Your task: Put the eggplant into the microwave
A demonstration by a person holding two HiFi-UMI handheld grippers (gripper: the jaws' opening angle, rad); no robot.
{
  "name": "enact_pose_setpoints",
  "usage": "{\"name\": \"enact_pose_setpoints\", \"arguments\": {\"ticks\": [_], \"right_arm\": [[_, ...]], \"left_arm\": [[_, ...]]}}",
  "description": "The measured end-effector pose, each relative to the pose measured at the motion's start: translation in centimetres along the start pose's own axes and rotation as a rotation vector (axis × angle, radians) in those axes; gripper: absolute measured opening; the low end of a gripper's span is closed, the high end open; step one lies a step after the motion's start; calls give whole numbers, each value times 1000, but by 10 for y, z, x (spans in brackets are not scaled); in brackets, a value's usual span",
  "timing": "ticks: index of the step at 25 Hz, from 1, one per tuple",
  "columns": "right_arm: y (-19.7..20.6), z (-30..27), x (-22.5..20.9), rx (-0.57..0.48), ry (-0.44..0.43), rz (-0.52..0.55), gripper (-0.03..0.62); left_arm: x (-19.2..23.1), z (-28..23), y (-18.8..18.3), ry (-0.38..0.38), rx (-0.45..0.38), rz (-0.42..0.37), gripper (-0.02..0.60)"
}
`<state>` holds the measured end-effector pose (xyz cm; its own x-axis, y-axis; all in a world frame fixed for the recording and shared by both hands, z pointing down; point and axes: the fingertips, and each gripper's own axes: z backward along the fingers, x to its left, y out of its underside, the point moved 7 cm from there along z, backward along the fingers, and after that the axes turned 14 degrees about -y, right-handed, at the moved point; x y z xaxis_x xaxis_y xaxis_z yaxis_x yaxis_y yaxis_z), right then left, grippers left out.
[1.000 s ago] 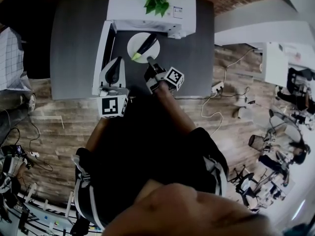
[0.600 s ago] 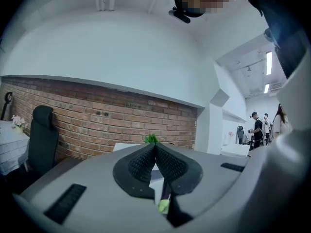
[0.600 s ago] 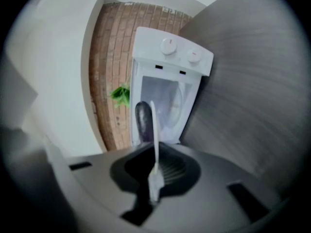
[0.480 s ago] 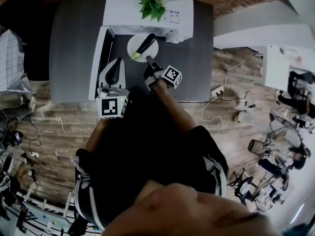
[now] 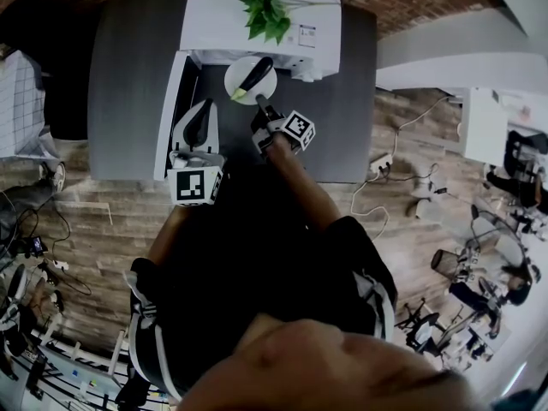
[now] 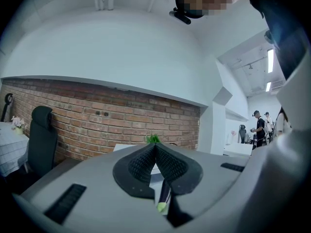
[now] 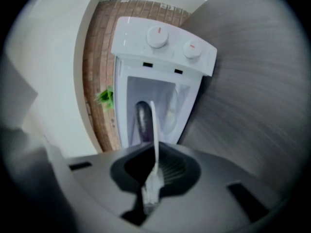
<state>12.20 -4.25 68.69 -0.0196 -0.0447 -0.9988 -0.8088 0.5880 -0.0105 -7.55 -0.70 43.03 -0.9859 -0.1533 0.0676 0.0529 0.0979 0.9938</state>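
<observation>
Eggplant [image 5: 256,73] lies on plate [image 5: 268,85] pinched at its rim by right gripper [image 5: 259,102].

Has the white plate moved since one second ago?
Yes. The plate with the eggplant, held at its rim by the right gripper, has moved up the head view, closer to the microwave front.

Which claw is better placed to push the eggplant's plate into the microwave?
Right. The right claw is shut on the plate rim, the eggplant lies on it, and it faces the open microwave. The left claw is shut, empty, beside the door.
</observation>
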Motion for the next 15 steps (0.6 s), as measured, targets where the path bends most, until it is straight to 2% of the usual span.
{"name": "enact_pose_setpoints", "arguments": {"ticks": [3, 15], "right_arm": [[-5, -7, -11, -9, 10, -4, 40], [-15, -35, -35, -53, -25, -21, 40]], "left_arm": [[1, -5, 2, -6, 22, 12, 35], [7, -21, 3, 22, 22, -7, 35]]}}
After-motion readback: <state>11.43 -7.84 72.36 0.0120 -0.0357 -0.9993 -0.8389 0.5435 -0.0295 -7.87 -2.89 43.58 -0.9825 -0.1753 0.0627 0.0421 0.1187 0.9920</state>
